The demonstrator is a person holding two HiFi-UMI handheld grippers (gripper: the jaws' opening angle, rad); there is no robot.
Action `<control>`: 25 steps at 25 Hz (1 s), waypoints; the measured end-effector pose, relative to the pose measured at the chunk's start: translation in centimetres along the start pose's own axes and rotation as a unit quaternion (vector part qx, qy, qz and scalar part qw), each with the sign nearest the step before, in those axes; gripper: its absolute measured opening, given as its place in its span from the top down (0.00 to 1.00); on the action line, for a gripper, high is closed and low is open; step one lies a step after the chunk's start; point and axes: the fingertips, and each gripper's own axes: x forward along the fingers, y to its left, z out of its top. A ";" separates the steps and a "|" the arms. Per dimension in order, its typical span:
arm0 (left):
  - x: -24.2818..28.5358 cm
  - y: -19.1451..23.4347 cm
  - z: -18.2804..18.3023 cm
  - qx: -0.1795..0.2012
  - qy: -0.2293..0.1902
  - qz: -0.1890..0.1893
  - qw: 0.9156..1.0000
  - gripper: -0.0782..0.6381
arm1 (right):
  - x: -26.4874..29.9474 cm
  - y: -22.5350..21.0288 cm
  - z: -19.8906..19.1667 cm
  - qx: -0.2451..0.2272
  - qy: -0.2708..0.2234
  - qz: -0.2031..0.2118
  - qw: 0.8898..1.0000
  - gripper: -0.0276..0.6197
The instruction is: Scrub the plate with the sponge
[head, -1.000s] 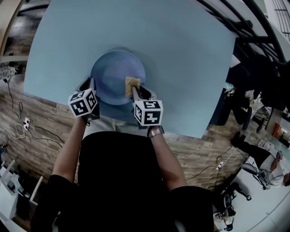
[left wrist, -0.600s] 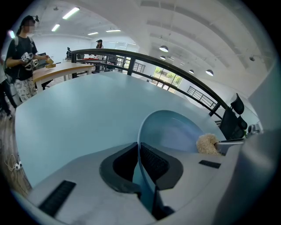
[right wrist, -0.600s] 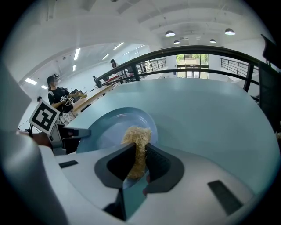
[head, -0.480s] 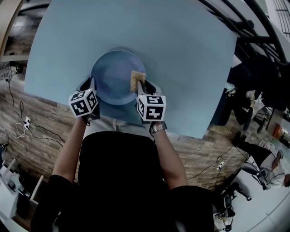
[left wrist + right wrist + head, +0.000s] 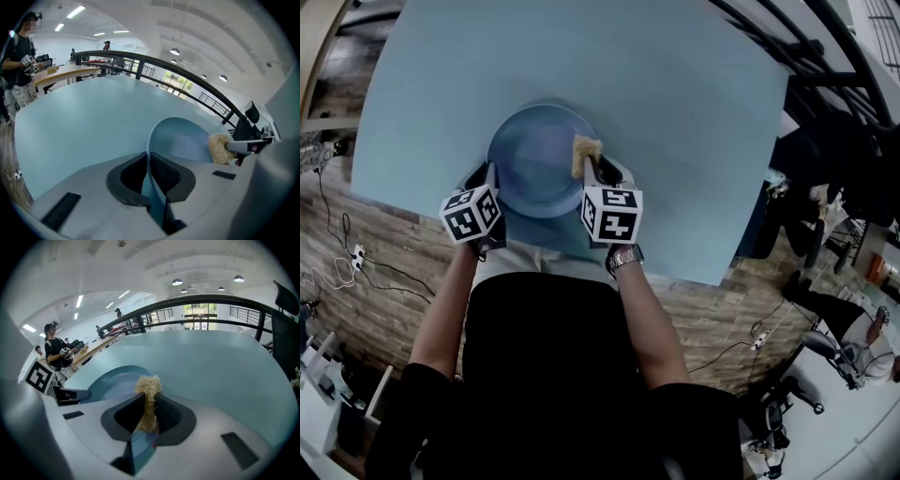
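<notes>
Left gripper [image 5: 149, 164] clamps plate [image 5: 534, 155] rim; plate stiff, likely slippery (hold firm). Right gripper [image 5: 149, 408] pinches sponge [image 5: 148, 385]: soft, light, tip protruding ahead of jaws.

- Head view: from above the person, looking steeply down on the counter [image 5: 694, 122], with the left tongs [image 5: 485, 174] and right tongs [image 5: 592, 167] close below.
- Left gripper view: just behind its tongs, facing across the plate [image 5: 183, 138] toward the right tongs.
- Right gripper view: just behind its tongs, facing across the counter.
- All three share the plate and sponge [image 5: 586, 150].
</notes>
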 end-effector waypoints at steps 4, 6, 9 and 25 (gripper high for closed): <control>-0.3 0.3 -0.3 0.004 0.005 -0.006 1.000 0.87 | -0.4 0.8 1.1 0.012 -0.020 0.007 1.000 0.85; -0.6 0.4 -0.3 0.007 0.003 -0.009 1.000 0.87 | -0.9 1.0 1.4 0.019 -0.026 0.009 0.999 0.85; -1.3 0.3 -0.2 0.003 -0.002 -0.012 1.000 0.87 | -1.6 0.7 1.4 0.034 -0.031 0.011 0.999 0.85; -7.2 -1.2 1.8 0.063 -0.067 -0.034 0.995 0.88 | -7.8 1.2 0.5 0.046 -0.072 0.018 0.996 0.85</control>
